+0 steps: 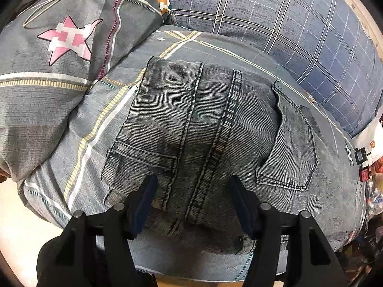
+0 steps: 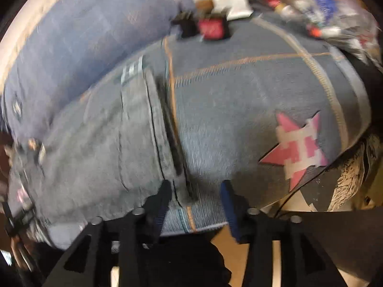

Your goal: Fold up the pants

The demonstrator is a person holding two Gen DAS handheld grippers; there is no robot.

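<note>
Your left gripper (image 1: 191, 191) stands spread over the folded grey jeans (image 1: 203, 124) on the quilt (image 1: 71, 124), your right gripper (image 2: 196, 196) spread empty at their edge; close too shallow and only the top layer lifts, undoing the fold.

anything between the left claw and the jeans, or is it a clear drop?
Nothing visible in the way. The left claw hangs open directly over the folded jeans, its fingers straddling the leg seams, with only open air between. The jeans lie flat on the bedsheet; the pillow sits off to the side, clear of the approach.
</note>
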